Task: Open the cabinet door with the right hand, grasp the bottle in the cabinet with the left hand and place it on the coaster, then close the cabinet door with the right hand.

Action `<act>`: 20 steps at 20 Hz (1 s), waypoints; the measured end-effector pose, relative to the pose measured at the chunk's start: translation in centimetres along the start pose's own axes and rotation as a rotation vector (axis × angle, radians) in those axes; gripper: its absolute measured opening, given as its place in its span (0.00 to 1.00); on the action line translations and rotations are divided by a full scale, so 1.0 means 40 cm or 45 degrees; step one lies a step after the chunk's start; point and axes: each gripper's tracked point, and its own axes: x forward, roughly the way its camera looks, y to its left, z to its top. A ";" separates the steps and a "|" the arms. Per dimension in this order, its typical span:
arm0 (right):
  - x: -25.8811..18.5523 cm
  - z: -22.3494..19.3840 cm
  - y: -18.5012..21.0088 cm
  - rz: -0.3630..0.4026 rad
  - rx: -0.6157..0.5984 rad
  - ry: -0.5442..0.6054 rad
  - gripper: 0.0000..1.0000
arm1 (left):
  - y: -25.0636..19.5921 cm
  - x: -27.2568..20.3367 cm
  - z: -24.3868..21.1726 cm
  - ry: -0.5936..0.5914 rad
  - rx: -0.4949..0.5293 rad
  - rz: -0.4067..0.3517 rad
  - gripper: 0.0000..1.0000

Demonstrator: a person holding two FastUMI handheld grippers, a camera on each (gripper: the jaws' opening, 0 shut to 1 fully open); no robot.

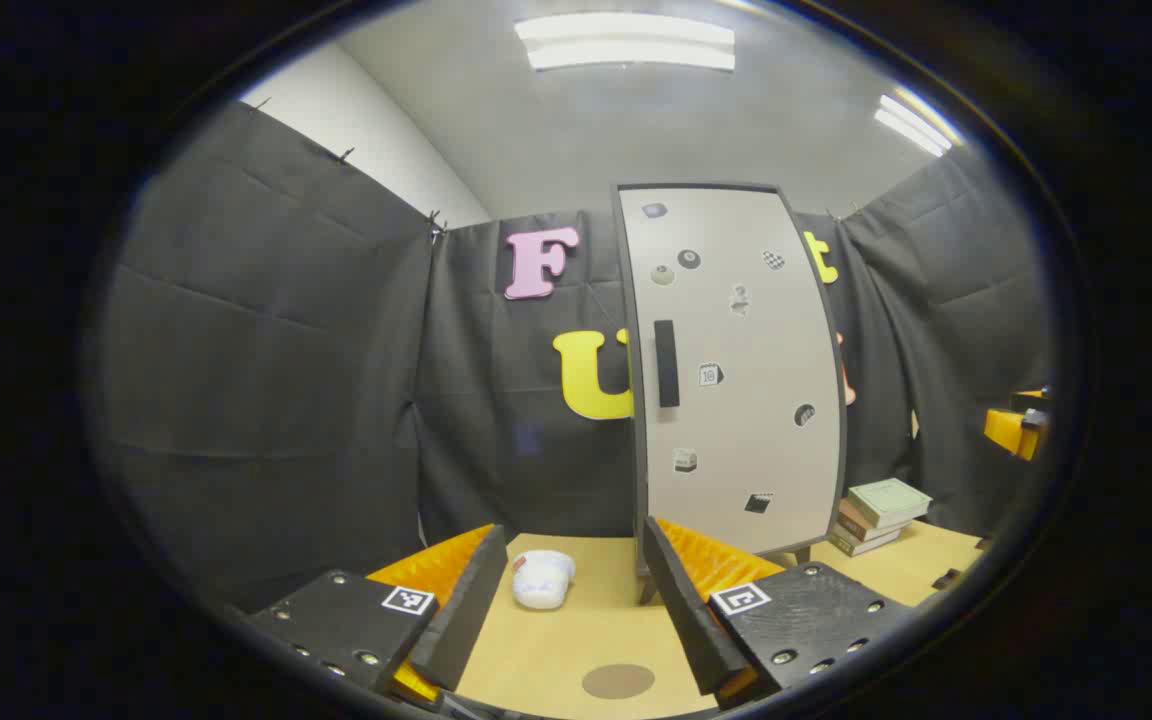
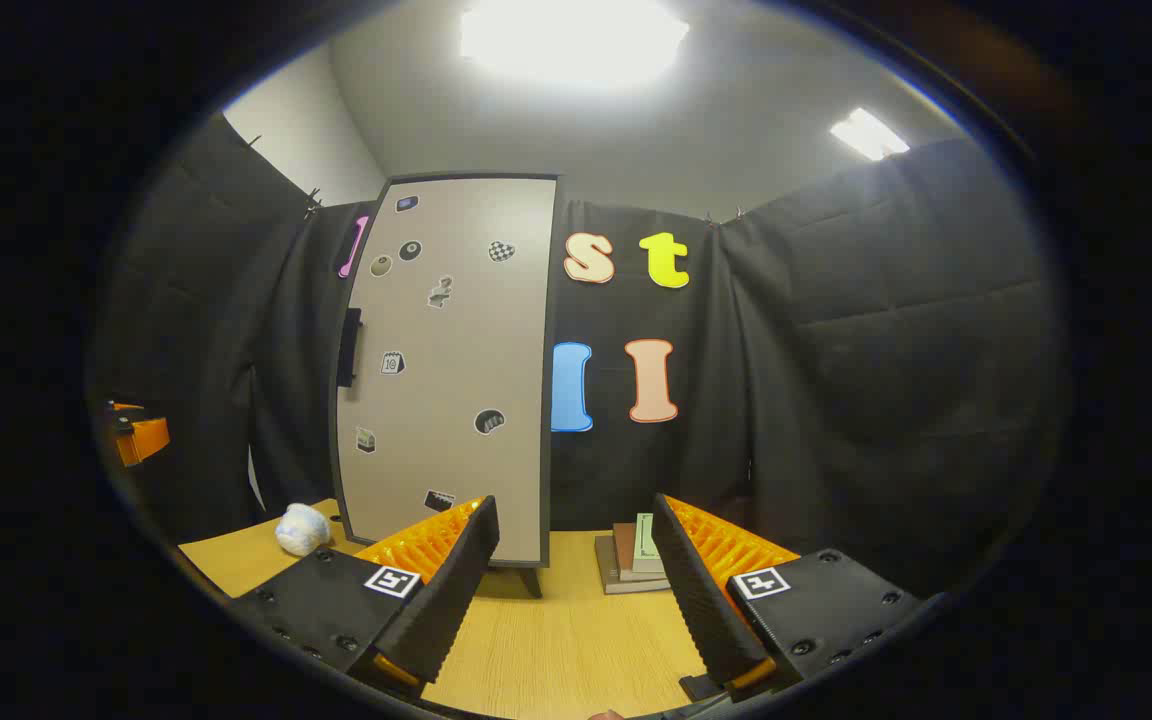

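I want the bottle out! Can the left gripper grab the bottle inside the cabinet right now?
Probably not yet. The cabinet door is shut, so it blocks the way. The left gripper hangs open over the table, well short of the door. The handle needs pulling first.

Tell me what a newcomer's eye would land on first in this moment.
The tall pale grey cabinet with a dark frame stands shut at the back of the light wooden table, its door dotted with small stickers and a black vertical handle. A round brown coaster lies near the left gripper, and a crumpled white object sits beyond it.
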 end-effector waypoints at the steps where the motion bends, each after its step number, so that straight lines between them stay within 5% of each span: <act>1: 0.000 -0.001 0.000 0.003 0.001 -0.002 0.97 | 0.000 0.001 0.000 0.000 0.000 0.000 0.83; 20: 0.014 -0.015 -0.061 0.019 0.027 0.009 0.97 | -0.071 -0.021 0.029 -0.017 0.015 0.010 0.87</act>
